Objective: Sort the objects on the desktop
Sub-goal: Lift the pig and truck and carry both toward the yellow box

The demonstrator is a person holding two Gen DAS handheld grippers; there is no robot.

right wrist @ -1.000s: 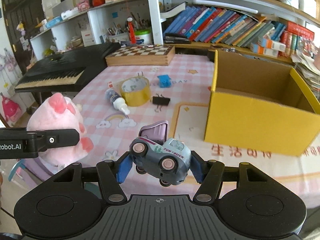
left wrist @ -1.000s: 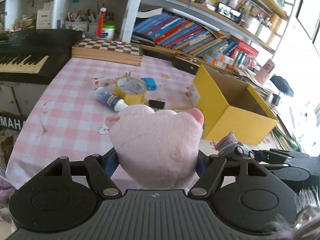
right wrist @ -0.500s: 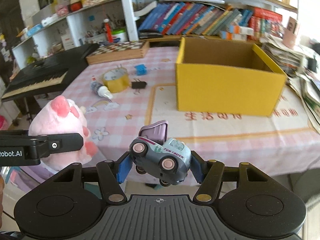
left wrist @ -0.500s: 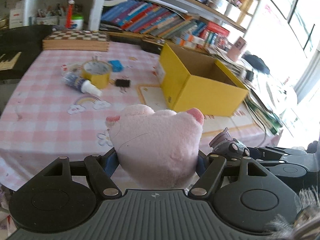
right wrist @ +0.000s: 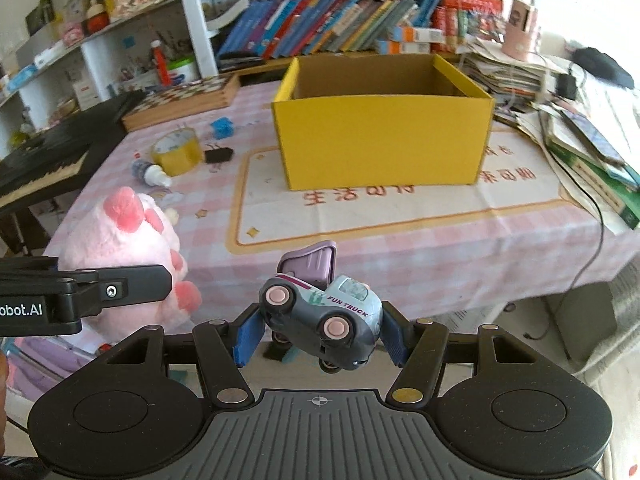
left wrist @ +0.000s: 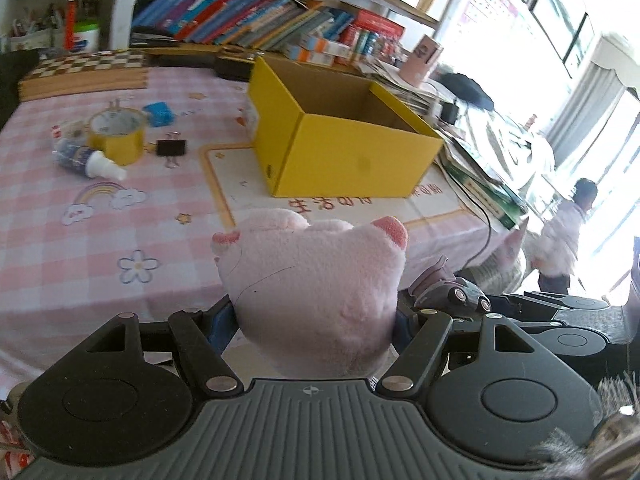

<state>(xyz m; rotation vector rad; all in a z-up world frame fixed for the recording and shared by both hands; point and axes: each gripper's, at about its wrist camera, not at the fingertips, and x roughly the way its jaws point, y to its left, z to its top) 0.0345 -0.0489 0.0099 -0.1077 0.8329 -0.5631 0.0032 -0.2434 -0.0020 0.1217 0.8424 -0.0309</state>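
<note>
Plush pig (left wrist: pixel 316 292): soft, light, squashes; pinched at its body by left tongs (left wrist: pixel 314 320), short of the yellow box (right wrist: pixel 382 120).
Toy truck (right wrist: pixel 320 316): hard, smooth, likely slippery; right tongs (right wrist: pixel 320 334) clamp its sides, before the box.
Counter (right wrist: pixel 400 240): carries the box.

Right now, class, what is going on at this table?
A person holds tongs in each hand. The left tongs grip a pink plush pig; the right tongs grip a small toy truck. Both hover at the table's near edge, short of the open yellow box. Tape, a bottle and a binder clip lie on the cloth.
</note>
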